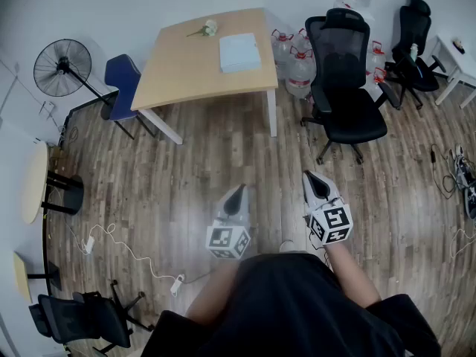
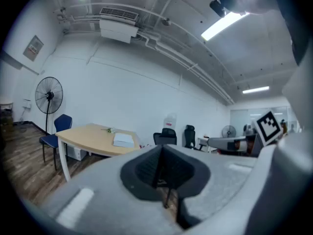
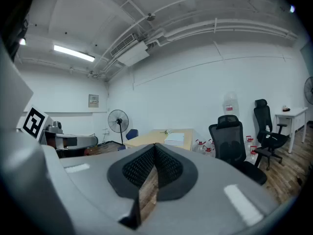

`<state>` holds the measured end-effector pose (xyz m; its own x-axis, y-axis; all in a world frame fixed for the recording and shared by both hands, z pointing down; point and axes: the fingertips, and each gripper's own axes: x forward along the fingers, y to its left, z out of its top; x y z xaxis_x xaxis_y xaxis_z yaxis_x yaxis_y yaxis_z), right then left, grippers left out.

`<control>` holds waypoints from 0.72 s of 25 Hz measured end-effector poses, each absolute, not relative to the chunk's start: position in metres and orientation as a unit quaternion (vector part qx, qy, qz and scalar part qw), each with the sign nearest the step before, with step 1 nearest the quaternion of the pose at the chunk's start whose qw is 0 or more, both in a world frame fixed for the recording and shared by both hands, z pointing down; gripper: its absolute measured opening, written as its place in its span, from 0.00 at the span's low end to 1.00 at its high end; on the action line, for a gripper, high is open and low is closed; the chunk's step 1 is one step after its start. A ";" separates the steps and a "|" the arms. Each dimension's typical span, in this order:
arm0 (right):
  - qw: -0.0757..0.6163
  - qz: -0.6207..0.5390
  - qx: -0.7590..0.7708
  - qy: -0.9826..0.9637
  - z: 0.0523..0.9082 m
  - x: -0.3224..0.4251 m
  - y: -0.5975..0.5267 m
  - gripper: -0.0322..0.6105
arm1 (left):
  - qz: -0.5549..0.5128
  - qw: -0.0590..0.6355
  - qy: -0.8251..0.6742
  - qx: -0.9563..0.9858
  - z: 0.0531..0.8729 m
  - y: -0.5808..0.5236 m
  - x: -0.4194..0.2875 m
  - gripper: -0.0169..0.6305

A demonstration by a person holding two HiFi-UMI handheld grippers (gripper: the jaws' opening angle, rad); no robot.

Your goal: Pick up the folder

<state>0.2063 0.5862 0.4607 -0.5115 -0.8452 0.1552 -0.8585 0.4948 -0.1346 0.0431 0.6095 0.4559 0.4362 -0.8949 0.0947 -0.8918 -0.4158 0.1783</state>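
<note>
A pale blue folder (image 1: 239,52) lies flat near the right edge of a light wooden table (image 1: 186,73) across the room; it also shows small in the left gripper view (image 2: 123,140) and the right gripper view (image 3: 174,138). My left gripper (image 1: 237,193) and right gripper (image 1: 312,175) are held side by side over the wood floor, well short of the table, both pointing toward it. Each is shut with nothing between its jaws. The left gripper (image 2: 159,153) and the right gripper (image 3: 154,153) fill the lower part of their own views.
A black office chair (image 1: 343,80) stands right of the table, with water jugs (image 1: 299,69) behind it. A blue chair (image 1: 123,86) and a standing fan (image 1: 63,67) are to the table's left. A small flower (image 1: 207,28) lies on the table. Cables (image 1: 134,255) trail on the floor.
</note>
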 end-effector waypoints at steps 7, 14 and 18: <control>0.022 0.097 0.488 -0.867 0.463 0.233 0.580 0.05 | -0.009 0.088 -0.533 0.841 0.449 0.600 0.069 0.03; 0.028 0.111 0.476 -0.872 0.485 0.240 0.578 0.05 | -0.006 0.099 -0.536 0.839 0.467 0.595 0.078 0.03; 0.044 0.108 0.477 -0.871 0.497 0.237 0.558 0.05 | -0.006 0.099 -0.533 0.840 0.473 0.566 0.076 0.03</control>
